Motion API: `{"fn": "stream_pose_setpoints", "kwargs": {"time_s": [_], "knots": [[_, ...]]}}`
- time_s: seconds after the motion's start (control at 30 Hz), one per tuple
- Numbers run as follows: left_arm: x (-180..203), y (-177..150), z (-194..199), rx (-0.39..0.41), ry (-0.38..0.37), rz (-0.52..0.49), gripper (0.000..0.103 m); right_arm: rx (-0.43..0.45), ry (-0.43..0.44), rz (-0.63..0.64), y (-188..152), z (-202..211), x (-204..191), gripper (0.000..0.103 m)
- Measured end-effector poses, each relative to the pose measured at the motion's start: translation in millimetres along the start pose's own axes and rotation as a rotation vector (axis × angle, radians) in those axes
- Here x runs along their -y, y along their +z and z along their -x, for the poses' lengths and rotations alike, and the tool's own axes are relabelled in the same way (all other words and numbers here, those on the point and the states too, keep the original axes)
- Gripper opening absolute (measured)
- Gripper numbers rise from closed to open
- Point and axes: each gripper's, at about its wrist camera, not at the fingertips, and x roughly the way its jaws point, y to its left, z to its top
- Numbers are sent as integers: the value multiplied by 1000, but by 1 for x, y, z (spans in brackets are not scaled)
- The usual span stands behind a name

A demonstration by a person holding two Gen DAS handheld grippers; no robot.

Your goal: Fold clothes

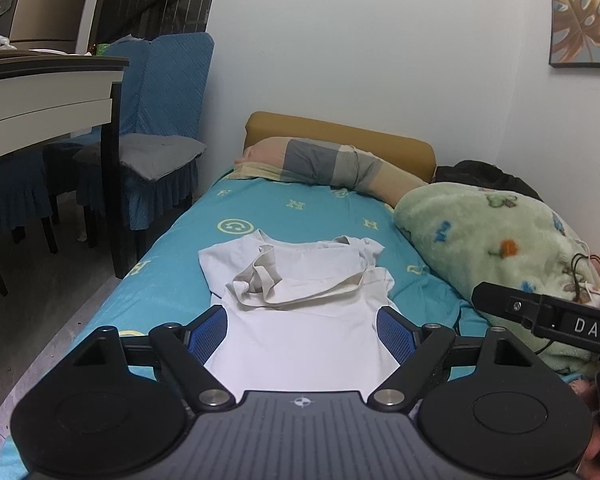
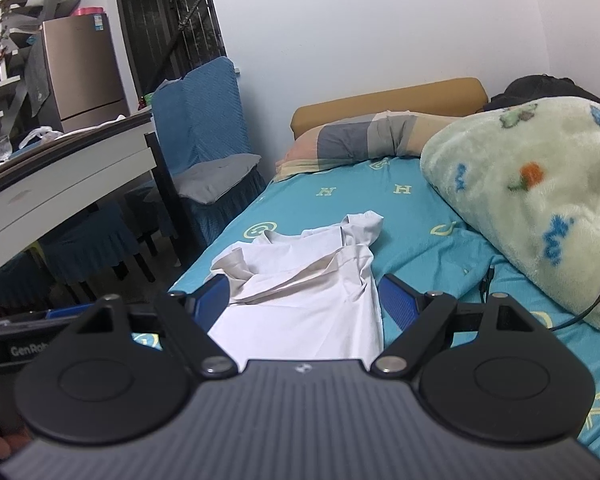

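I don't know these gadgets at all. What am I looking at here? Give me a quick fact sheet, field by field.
setting: bed with a turquoise sheet
garment: white T-shirt lying on the sheet, both sleeves folded inward
left gripper: open, holding nothing, fingers either side of the shirt
right gripper: open, holding nothing
far end of bed: striped pillow
right side of bed: green fleece blanket
beside bed: blue-covered chair, white table

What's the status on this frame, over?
Left gripper open, right gripper open, both empty above the bed. White shirt flat, sleeves partly folded in. Green blanket lies beside it, apart.
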Motion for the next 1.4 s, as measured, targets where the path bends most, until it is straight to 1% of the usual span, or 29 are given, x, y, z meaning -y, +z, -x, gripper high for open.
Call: {"fn": "stream_pose_setpoints", "kwargs": {"time_s": [0.27,0.4,0.5,0.6,0.7,0.8,0.87,1.0,1.07,1.27,1.4], "knots": [[-2,-3,-4,-28,2,15,84,-5,-10,1,-1,-1,0,84],[-6,-3,-7,-49,7,38,84,-53,-6,-33,-5,-8,4,84],[-8,-4,-9,-68,8,59,84,-129,22,-100,-10,-16,12,84],[-12,-5,-13,-88,13,81,84,-200,48,-205,-18,-23,21,84],[-15,-6,-16,-109,13,103,84,-253,70,-298,-27,-24,29,84],[-18,-6,-19,-131,10,126,84,-288,100,-409,-37,-23,38,84],[-19,-7,-20,-143,9,141,84,-301,96,-456,-43,-19,44,84],[-23,-8,-21,-163,-5,177,84,-283,94,-549,-51,-8,58,84],[-25,-8,-22,-175,-19,201,84,-290,101,-605,-56,-7,64,85],[-33,-10,-28,-224,-66,294,84,-402,130,-796,-82,-23,76,85],[-39,-13,-36,-269,-111,374,84,-446,127,-809,-91,-35,73,85]]}}
